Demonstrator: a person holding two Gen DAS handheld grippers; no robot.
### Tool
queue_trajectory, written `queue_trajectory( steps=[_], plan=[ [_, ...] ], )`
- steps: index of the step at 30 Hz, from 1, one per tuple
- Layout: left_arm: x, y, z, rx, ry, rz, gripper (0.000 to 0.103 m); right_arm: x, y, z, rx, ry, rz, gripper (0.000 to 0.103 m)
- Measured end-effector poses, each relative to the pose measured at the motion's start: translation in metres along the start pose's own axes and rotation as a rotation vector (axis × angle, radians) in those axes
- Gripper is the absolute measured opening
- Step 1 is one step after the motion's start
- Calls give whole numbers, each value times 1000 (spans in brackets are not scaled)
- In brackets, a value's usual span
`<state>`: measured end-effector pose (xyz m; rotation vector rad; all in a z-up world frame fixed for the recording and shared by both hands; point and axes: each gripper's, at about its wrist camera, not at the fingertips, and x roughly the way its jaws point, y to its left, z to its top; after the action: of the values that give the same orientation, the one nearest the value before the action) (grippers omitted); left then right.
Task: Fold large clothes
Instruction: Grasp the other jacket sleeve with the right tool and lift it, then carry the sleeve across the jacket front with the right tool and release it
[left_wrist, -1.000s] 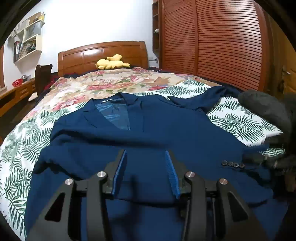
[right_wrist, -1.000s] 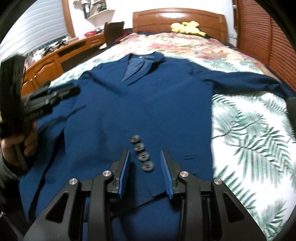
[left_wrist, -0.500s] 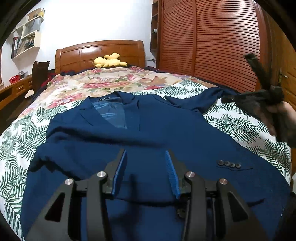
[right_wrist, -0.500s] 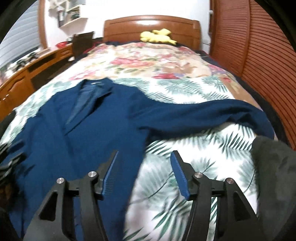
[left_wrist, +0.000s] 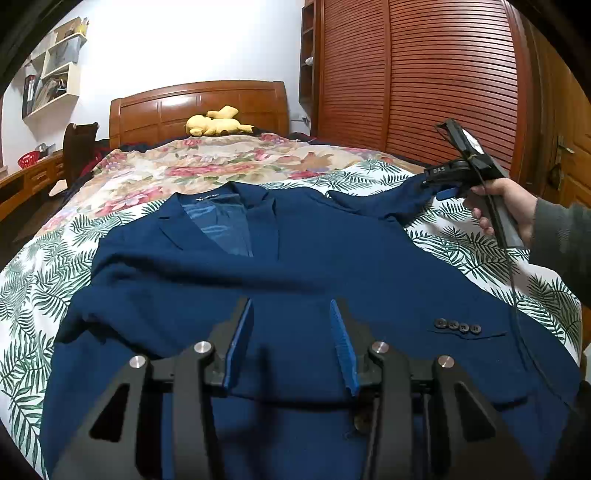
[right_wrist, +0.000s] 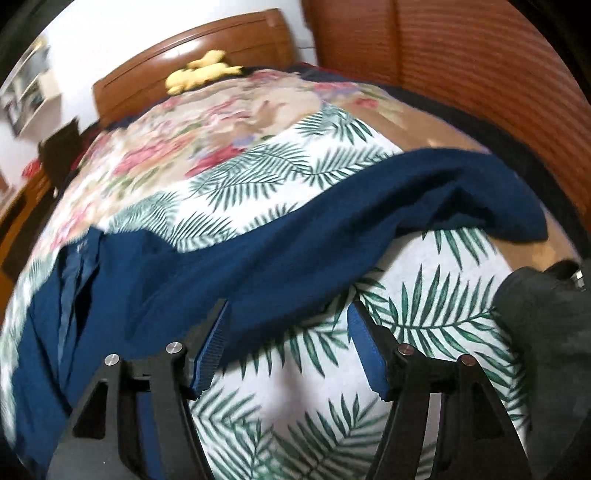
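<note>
That jacket (left_wrist: 295, 266) is soft, floppy and kinda heavy; pinch the sleeve (right_wrist: 424, 199) by its cuff. Right gripper (right_wrist: 288, 343) is opening, empty; left gripper (left_wrist: 291, 339) jaws apart, empty.

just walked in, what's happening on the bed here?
A person with a gripper in each hand is folding a navy blazer laid front-up on the bed. One sleeve is already folded across the front, cuff buttons showing. The left gripper hovers over the lower front, jaws apart, gripping nothing. The right gripper is over the other sleeve, which is spread sideways; its jaws are opening, nothing between them.
</note>
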<state>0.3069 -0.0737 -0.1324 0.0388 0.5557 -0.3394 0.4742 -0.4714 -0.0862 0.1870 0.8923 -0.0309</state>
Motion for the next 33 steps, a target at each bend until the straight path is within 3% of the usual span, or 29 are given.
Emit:
queue_trajectory(
  steps=[6,8,9,10,11,12,17,22,27,33],
  plan=[
    [1,-1,1,6,2,4,41,23,-9,8,43,33,-34,66],
    [1,-1,0,6,3,4,41,30,-14,9,58,43,-54,60],
    [1,-1,0,6,3,4,41,32,-16,10,62,48,-56,45],
    [1,-1,0,7,3,4,41,33,-16,11,54,49,-49,23],
    [1,-1,0,7,3,4,41,34,-14,11,41,48,-47,9],
    [1,-1,0,8,3,4,41,31,-10,12,11,36,-56,3],
    [1,-1,0,9,7,7,41,-18,31,14,-162,-146,-36,0],
    [1,-3,1,17,6,12,41,-76,85,2,-329,-235,107,0],
    [1,-2,0,11,7,10,41,-109,140,-44,-507,-166,290,0],
    [2,-1,1,11,7,10,41,-115,159,-85,-565,-39,300,4]
  ],
)
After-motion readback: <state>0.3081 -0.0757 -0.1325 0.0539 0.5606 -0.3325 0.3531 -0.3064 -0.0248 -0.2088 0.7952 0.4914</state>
